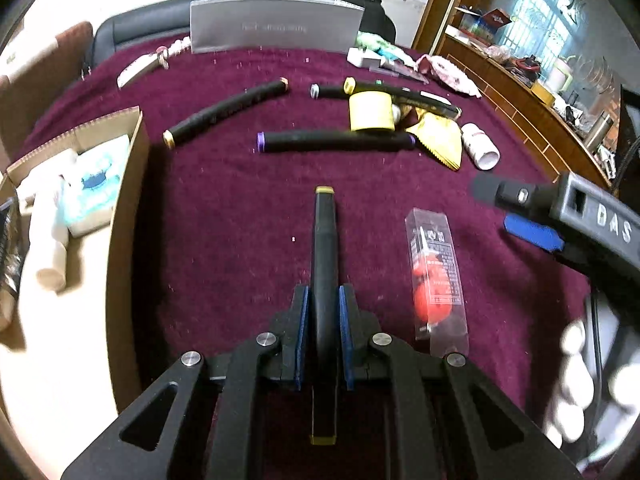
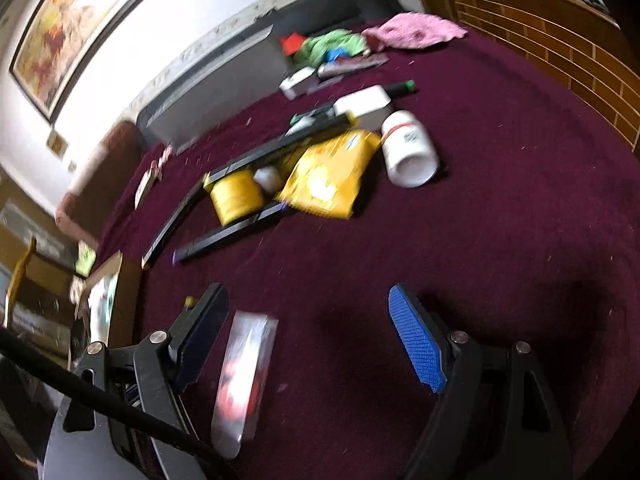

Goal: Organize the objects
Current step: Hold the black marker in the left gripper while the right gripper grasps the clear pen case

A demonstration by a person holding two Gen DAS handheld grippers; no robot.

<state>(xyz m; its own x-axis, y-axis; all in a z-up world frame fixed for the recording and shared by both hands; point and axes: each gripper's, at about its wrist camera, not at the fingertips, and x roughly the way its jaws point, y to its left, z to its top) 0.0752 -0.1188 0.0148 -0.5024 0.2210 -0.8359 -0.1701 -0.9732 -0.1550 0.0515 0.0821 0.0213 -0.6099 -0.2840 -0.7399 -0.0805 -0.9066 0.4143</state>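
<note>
My left gripper (image 1: pixel 324 312) is shut on a black marker with yellow end caps (image 1: pixel 325 248), which points away over the maroon cloth. My right gripper (image 2: pixel 308 328) is open and empty just above the cloth; it also shows at the right of the left wrist view (image 1: pixel 516 208). A clear packet with a red object (image 1: pixel 436 272) lies right of the held marker; in the right wrist view it (image 2: pixel 244 372) lies by the left finger. More black markers (image 1: pixel 336 141) lie farther off, near a yellow roll (image 1: pixel 370 112), a yellow pouch (image 2: pixel 328 172) and a white bottle (image 2: pixel 408 148).
An open cardboard box (image 1: pixel 124 208) with tissue packets and white items stands at the left. A grey box (image 1: pixel 276 26) stands at the back. Cloths and small boxes (image 2: pixel 332 48) lie at the far right. A wooden cabinet (image 1: pixel 520 92) runs along the right.
</note>
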